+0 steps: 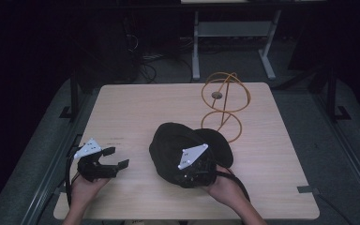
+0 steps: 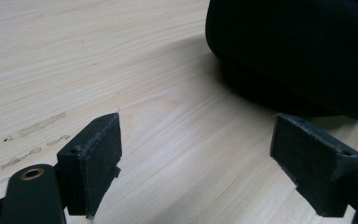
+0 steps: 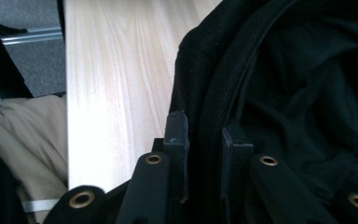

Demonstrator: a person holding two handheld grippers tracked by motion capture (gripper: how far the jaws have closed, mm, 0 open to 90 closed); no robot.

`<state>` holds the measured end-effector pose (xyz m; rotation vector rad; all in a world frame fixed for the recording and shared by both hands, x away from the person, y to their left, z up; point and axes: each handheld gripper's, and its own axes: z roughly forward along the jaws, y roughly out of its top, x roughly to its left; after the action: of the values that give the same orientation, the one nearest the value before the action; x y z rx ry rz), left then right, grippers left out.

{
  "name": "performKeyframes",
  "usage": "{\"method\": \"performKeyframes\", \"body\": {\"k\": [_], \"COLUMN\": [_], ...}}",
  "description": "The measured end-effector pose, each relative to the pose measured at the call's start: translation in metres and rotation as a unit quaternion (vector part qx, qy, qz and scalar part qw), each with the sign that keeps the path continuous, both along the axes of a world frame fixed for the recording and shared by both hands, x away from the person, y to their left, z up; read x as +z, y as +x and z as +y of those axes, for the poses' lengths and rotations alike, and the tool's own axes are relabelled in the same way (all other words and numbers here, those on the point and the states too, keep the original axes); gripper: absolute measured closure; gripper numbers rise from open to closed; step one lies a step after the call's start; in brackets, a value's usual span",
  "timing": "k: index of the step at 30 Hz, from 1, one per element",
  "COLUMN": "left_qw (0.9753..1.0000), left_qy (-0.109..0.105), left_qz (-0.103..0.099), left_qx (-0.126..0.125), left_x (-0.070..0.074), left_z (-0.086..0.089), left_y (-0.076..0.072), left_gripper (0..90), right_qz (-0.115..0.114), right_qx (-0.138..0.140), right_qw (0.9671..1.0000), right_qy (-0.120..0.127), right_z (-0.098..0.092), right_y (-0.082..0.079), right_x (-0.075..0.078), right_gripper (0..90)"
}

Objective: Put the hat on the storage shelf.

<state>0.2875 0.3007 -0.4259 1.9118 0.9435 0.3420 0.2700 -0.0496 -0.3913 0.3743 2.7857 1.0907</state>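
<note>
Right gripper view: my right tongs [image 3: 204, 154] are clamped on the black cap's [image 3: 279, 84] rim. Left tongs [image 2: 196, 163] gape empty over the desk [image 2: 98, 56], cap at 2 o'clock.

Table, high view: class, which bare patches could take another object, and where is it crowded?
Free: the table's far-left stretch beyond the black cap, and the right strip past the wire stand. Crowded: near centre, where the right gripper grips the cap; the left gripper takes the near-left corner.
</note>
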Motion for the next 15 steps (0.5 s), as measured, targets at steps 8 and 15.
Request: {"method": "performKeyframes", "body": {"k": [8,15], "left_qw": [0.9998,0.9989], "left_qy": [-0.003,-0.016], "left_qz": [-0.003,-0.008], "left_qx": [-0.018,-0.044], "left_x": [0.003,0.009], "left_z": [-0.011,-0.027], "left_y": [-0.002,-0.006], "left_gripper": [16.3,16.3], "right_qz": [-0.007,-0.011], "right_qx": [0.011,0.027], "right_qw": [0.9997,0.9983], "right_qy": [0.022,0.05], "right_z": [-0.01,-0.017], "right_y": [-0.002,-0.007], "right_x": [0.019,0.04], "right_gripper": [75.7,75.2]}}
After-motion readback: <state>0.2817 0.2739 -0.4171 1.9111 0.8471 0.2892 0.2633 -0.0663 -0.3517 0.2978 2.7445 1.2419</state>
